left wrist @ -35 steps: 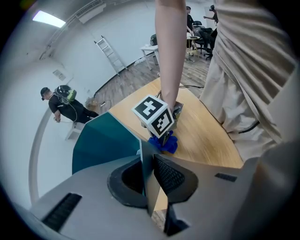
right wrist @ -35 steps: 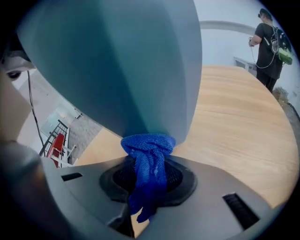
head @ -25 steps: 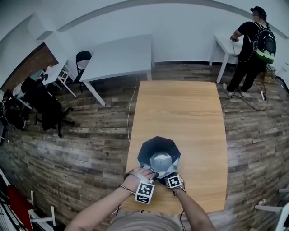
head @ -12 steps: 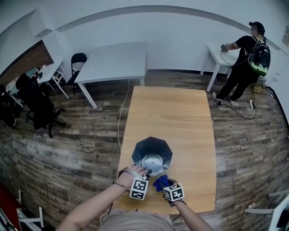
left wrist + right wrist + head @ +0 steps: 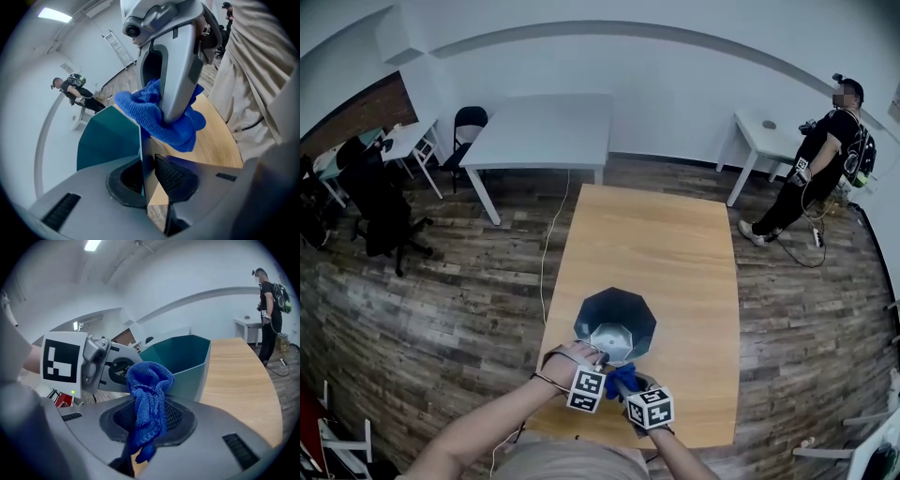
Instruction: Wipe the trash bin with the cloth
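While left tongs (image 5: 147,172), just closing, pinch trash bin (image 5: 598,311), right tongs (image 5: 149,414) lifted clamped cloth (image 5: 148,380) out.

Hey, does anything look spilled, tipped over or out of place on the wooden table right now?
Nothing stands out. The trash bin stands upright on the wooden table, nothing is spilled around it, and the blue cloth is held bunched in the right gripper.
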The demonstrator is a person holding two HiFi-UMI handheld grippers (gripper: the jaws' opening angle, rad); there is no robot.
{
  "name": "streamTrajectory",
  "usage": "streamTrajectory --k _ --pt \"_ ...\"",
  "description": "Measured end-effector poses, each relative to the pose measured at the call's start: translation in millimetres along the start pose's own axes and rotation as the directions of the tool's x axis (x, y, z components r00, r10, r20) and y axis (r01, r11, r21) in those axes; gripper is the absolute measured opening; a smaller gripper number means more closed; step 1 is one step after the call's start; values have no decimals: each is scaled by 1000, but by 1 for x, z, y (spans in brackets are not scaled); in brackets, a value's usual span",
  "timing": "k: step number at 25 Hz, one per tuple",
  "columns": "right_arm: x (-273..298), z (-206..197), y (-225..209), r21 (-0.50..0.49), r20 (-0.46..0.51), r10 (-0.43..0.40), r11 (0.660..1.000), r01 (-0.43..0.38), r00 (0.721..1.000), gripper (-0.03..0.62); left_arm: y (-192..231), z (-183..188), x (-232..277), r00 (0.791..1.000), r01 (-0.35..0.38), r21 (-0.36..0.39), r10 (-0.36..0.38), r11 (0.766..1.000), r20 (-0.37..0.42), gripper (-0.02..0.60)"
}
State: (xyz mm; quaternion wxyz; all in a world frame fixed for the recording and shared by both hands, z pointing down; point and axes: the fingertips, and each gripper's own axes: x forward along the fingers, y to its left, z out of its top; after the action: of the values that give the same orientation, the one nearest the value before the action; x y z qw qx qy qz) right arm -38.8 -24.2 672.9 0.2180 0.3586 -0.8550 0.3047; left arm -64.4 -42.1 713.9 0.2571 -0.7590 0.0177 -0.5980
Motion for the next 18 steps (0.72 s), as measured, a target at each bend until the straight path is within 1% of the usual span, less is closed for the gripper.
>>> streamTrajectory --k 7,13,18 --pt "26 -13 -16 38 -56 -42 998 44 998 77 -1 6 2 1000 7 -45 -7 999 -7 60" --pt "47 -40 -35 46 -109 -60 997 66 992 77 -2 12 1 1000 20 -52 -19 998 8 58" --pt "75 -68 -58 61 -136 -81 994 90 987 78 -4 12 5 1000 20 -67 -20 998 11 58"
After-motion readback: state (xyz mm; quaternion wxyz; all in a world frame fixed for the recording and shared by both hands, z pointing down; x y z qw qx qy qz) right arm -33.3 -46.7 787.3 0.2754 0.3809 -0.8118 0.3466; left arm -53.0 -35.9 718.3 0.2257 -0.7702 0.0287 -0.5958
